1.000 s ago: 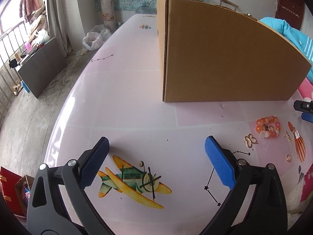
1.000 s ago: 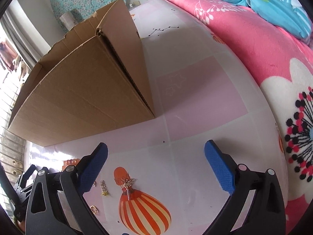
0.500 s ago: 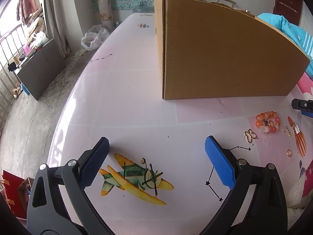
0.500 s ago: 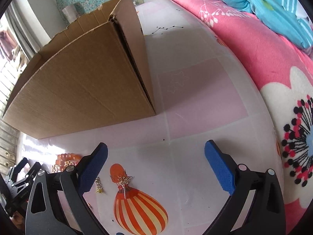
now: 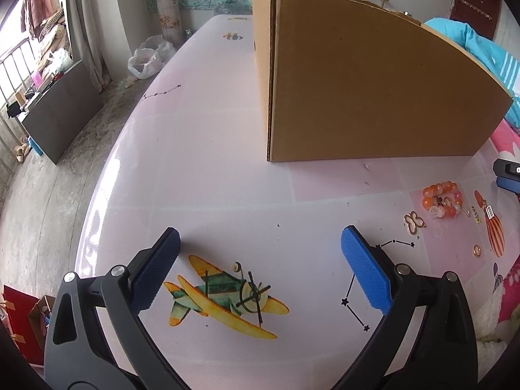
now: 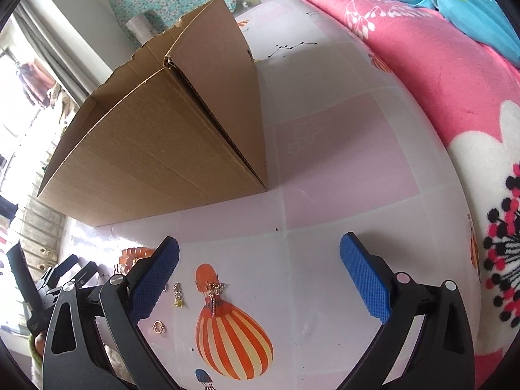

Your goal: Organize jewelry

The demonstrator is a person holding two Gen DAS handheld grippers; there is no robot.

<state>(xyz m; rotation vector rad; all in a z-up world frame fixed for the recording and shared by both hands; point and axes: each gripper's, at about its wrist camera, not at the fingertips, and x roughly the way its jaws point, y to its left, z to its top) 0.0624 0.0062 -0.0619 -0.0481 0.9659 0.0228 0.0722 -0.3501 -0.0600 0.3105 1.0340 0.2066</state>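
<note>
Over the last sec the right gripper [image 6: 259,268] was drawn back a little & swung left, so the dangle earring [image 6: 214,294] on the balloon print was brought betw. its jaws, which were wide open w/ nothing held. The left gripper [image 5: 260,268] was hardly shifted, also wide open & empty over the plane print. The orange bead bracelet [image 5: 441,200], butterfly charm [image 5: 413,222] & small ring [image 6: 158,326] lay loose on the table [image 5: 211,178] before the cardboard box [image 5: 373,91]; a first pick looked to be lined up, nothing sorted yet.

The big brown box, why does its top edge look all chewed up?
The cardboard box has a ragged, torn rim along its far top edge, as though ripped open. It stands upright on the table; nothing has spilled from it.
</note>
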